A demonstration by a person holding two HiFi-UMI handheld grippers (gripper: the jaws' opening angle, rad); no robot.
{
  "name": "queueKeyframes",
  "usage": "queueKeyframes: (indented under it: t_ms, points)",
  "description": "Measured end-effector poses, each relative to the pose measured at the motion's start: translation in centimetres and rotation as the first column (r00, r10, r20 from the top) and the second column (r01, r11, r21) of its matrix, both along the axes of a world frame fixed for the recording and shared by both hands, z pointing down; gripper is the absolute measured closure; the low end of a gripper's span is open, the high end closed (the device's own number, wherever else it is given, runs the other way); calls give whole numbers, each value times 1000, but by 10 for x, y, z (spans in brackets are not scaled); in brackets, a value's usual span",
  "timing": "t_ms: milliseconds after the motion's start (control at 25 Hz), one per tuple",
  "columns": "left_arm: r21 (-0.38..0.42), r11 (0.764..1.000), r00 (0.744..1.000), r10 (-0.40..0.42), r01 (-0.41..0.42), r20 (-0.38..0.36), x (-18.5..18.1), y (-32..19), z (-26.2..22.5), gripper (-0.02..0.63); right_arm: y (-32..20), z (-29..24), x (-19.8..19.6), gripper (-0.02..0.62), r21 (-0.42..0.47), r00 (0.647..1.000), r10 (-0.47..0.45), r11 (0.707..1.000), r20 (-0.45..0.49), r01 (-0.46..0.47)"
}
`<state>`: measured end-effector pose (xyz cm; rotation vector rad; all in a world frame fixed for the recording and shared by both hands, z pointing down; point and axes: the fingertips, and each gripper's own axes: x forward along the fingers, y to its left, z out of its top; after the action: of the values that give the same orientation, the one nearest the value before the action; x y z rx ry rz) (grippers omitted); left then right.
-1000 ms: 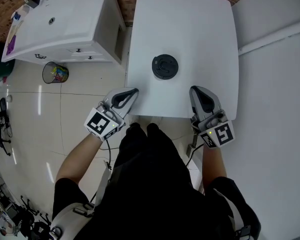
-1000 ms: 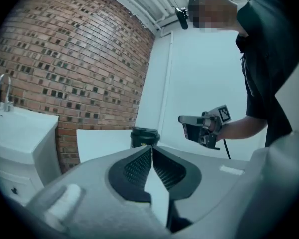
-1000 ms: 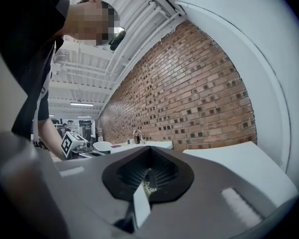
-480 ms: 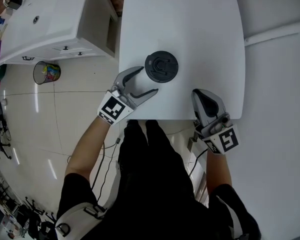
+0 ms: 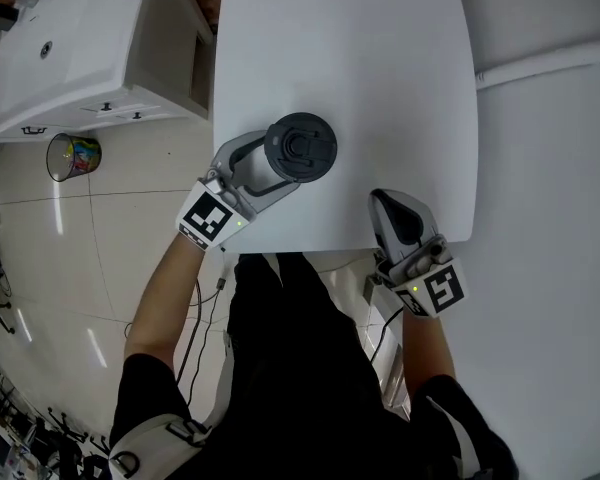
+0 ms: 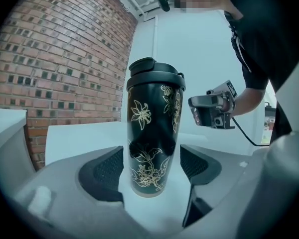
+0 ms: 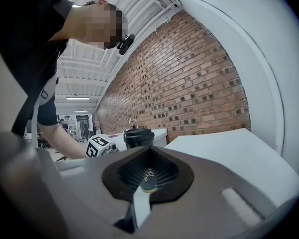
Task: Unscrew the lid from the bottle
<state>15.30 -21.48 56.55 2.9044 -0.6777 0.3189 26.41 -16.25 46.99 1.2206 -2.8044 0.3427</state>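
The black, flower-patterned bottle (image 6: 154, 133), lid (image 5: 300, 148) on, stands upright near the white table's (image 5: 380, 68) front edge, toward its left corner. The left gripper's (image 5: 276, 164) 2 jaws, shut 1 second ago, now flank it, spread apart without touching. The right gripper (image 5: 392, 200) stays closed by the front right corner.

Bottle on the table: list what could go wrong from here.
1. The left gripper's jaws, just opened, flank the bottle low down without touching it; closing off-centre may tip the tall bottle.
2. Held so low, it could lean or spin when the lid is twisted.
3. The right gripper is shut by the table's edge; it must open before it can take the lid.
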Motion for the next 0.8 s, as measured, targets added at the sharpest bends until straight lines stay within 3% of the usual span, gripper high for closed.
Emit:
queueKeyframes:
  t_ms: [200, 560, 760, 800]
  points:
    - [18, 999, 1000, 26, -26, 3, 9, -8, 0, 238, -8, 5, 4, 589, -7, 1000, 12, 1000, -4, -13]
    - [-19, 999, 998, 48, -49, -50, 20, -8, 10, 238, -20, 15, 2, 589, -22, 1000, 21, 1000, -13, -22]
    - [-10, 998, 997, 57, -58, -51, 21, -10, 9, 238, -22, 1, -8, 588, 21, 999, -23, 1000, 50, 22]
    - [-12, 998, 997, 58, -59, -49, 22, -9, 8, 238, -22, -2, -13, 529, 26, 997, -43, 999, 65, 41]
